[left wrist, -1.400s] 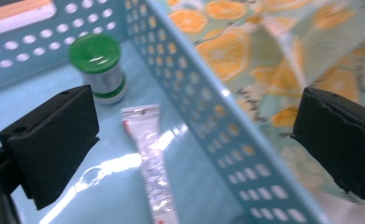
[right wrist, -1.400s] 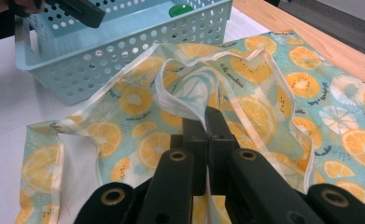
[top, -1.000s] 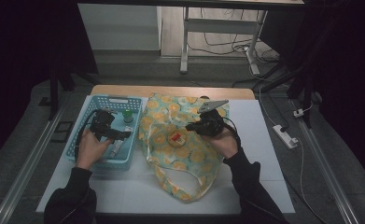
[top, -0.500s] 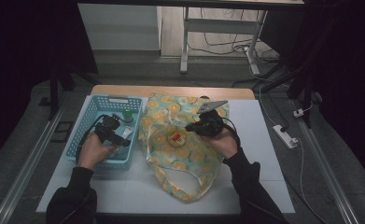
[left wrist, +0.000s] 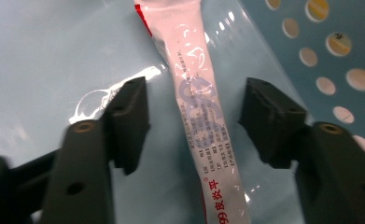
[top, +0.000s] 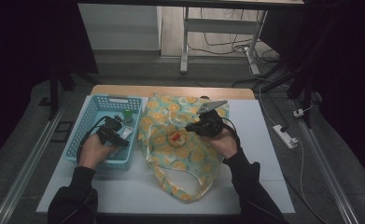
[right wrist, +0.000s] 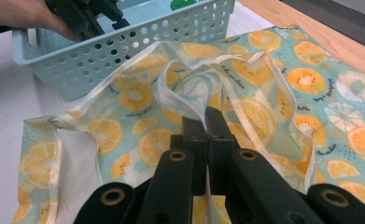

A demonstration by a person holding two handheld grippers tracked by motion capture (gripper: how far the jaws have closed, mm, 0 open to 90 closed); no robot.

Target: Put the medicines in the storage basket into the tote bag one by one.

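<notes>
Sachet (left wrist: pixel 203 121) runs past top and bottom edges; its small print is illegible; green item (top: pixel 127 115) unidentifiable.

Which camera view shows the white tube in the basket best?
The left gripper view: the white tube lies close up between the left gripper's open jaws, its print readable. In the high view it is a small pale shape in the blue basket.
</notes>
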